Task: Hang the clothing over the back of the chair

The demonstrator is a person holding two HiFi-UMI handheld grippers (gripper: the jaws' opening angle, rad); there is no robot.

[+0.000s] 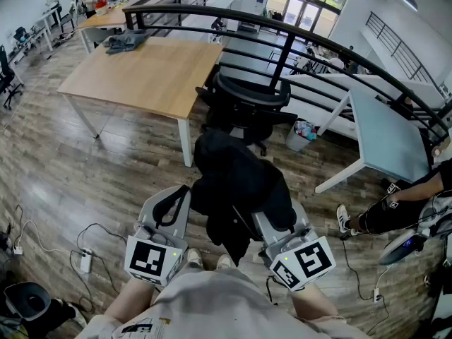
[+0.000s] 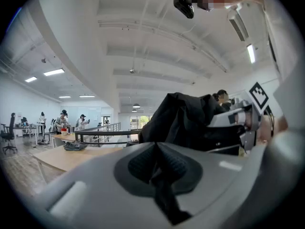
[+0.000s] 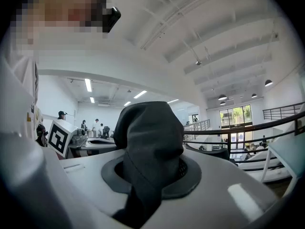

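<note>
Jaws of the left gripper [image 2: 157, 173] are pressed together on a thin black strip of the clothing [image 1: 236, 182]. The right gripper [image 3: 148, 173] has its jaws narrow, clamped on a thick dark bunch of the same clothing, which rises above them. The clothing hangs in the air between both grippers, bunched nearer the right one, above the wooden floor [image 1: 63, 182]. Beyond it stands the black chair [image 1: 247, 97], beside the near right corner of the wooden table [image 1: 148, 73]. A black railing [image 1: 318, 41] runs behind the chair.
</note>
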